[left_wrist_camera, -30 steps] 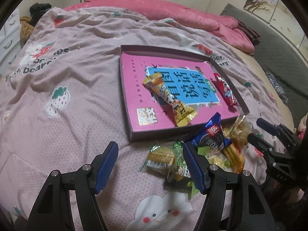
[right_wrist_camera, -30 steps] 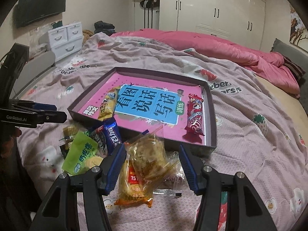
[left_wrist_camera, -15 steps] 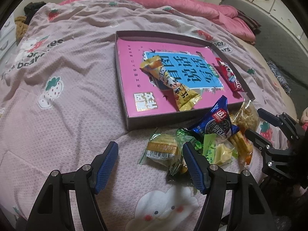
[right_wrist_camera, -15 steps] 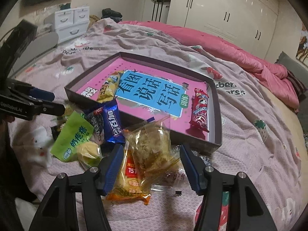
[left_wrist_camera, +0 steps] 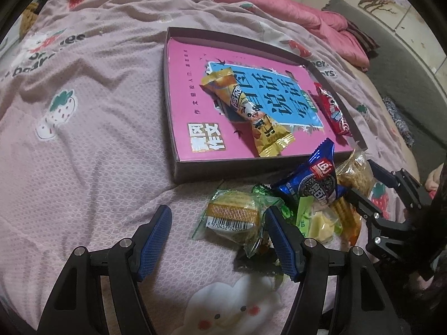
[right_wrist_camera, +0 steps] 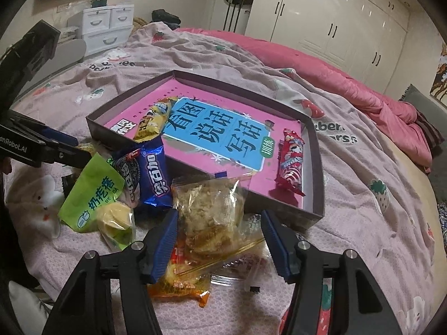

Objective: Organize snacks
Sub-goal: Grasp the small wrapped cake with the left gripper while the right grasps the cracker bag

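Snacks piled on the bed near the box (right_wrist_camera: 313, 217): right claw (right_wrist_camera: 220, 240) is closing around the clear crumbly pack (right_wrist_camera: 212, 212), so squeeze gently; left claw (left_wrist_camera: 216, 236) hangs released over the green-wrapped cake (left_wrist_camera: 234, 217).

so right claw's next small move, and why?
Probably finish closing on the clear bag of crumbly snack. The right claw already straddles it, with the jaws closing and the bag between its pads, though a firm pinch isn't visible yet. The bag lies outside the box, which so far holds only the yellow bar and red bar.
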{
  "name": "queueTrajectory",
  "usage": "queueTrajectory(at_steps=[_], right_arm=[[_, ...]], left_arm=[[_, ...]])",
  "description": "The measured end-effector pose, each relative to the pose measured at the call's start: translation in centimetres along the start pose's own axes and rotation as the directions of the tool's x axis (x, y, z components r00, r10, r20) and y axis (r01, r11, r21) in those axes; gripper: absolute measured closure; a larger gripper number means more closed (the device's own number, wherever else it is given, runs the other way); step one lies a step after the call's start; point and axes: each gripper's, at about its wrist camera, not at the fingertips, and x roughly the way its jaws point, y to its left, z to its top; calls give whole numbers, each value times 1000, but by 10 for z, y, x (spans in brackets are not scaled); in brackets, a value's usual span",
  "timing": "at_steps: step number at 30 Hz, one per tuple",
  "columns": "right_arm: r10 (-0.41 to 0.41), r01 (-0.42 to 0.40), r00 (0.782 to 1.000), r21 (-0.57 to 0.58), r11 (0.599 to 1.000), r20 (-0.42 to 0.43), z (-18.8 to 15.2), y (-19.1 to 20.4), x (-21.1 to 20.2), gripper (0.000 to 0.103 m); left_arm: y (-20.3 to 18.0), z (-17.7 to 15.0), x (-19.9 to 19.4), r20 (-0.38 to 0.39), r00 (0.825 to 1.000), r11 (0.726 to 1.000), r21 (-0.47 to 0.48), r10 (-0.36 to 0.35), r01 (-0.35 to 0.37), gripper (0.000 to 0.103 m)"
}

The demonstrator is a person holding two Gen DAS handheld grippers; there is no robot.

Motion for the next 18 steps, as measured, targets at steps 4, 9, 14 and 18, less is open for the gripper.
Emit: queueTrajectory(at_steps=[4, 9, 14, 18], right_arm=[[16, -16, 1000, -1, 1000, 6, 1, 1, 2, 56], [64, -65, 998, 69, 995, 13, 1, -9, 1, 58], [91, -94, 995, 128, 987, 33, 0, -19, -5, 58], [102, -109, 993, 156, 982, 56, 2, -24, -11, 58]], left_arm=[[-1, 0, 4, -1, 1000, 1000, -11, -10, 10, 32], [-4, 1, 7, -5, 1000, 1000, -1, -22, 22, 46], [-8, 1, 9, -2, 1000, 1000, 14, -28, 28, 58], [-8, 2, 6, 10, 999, 999, 14, -32, 32, 62]])
